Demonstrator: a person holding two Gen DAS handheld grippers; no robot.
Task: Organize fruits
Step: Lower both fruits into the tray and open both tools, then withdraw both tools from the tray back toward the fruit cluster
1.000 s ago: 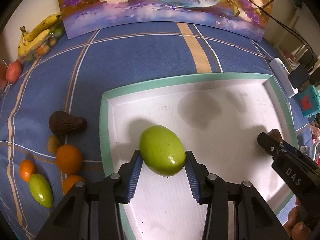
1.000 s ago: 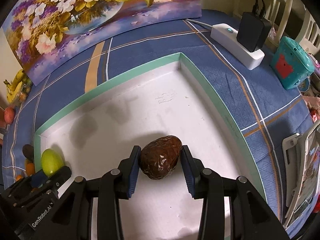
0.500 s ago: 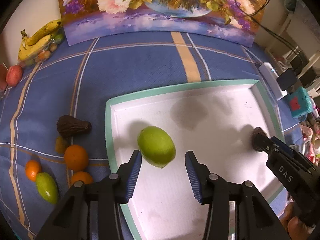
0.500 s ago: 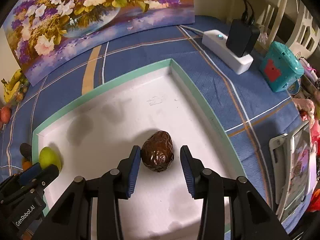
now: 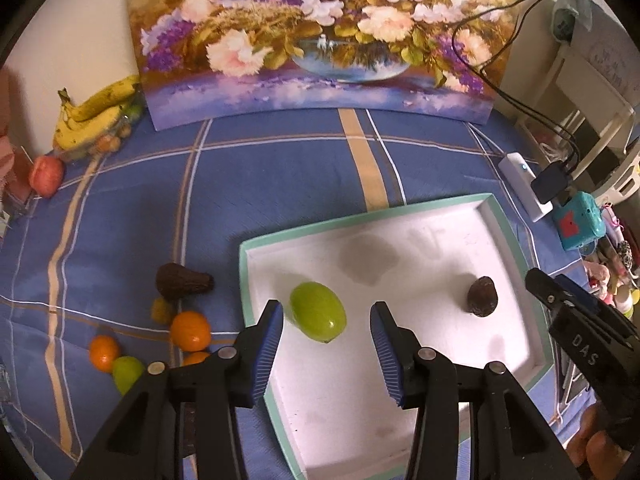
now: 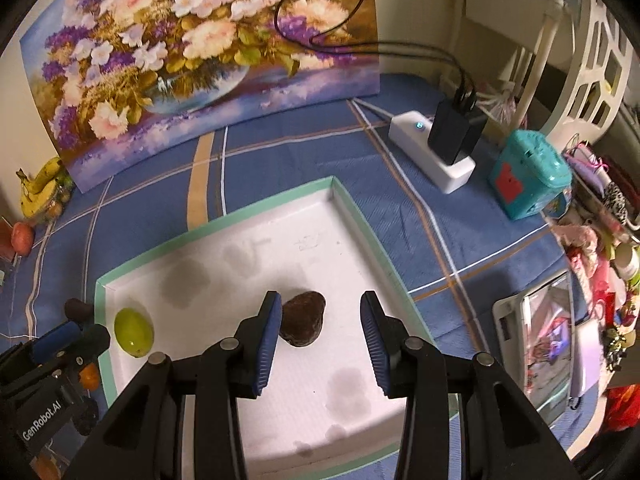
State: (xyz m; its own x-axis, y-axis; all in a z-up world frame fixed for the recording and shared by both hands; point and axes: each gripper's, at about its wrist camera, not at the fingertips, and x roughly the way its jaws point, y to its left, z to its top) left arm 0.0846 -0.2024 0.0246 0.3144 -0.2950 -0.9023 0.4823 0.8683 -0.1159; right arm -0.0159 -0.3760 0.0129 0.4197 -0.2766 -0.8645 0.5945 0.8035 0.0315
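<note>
A white tray with a teal rim (image 5: 496,216) (image 6: 352,204) lies on the blue cloth. A green mango (image 5: 318,317) (image 6: 133,332) rests in its left part. A dark brown avocado (image 5: 483,296) (image 6: 303,318) rests in its right part. My left gripper (image 5: 326,344) is open and empty, raised above and behind the mango. My right gripper (image 6: 318,332) is open and empty, raised above the avocado. Loose fruit lies left of the tray: a dark avocado (image 5: 182,282), oranges (image 5: 190,331) (image 5: 104,353) and a green fruit (image 5: 127,372).
A flower painting (image 5: 320,40) stands at the back. Bananas (image 5: 94,114) and a red apple (image 5: 46,176) lie at the far left. A white power strip with a black charger (image 6: 440,144), a teal box (image 6: 528,174) and clutter sit at the right.
Both grippers opened and let go of their fruit in the tray, then drew back and up. The mango and the avocado now rest on the tray floor.
</note>
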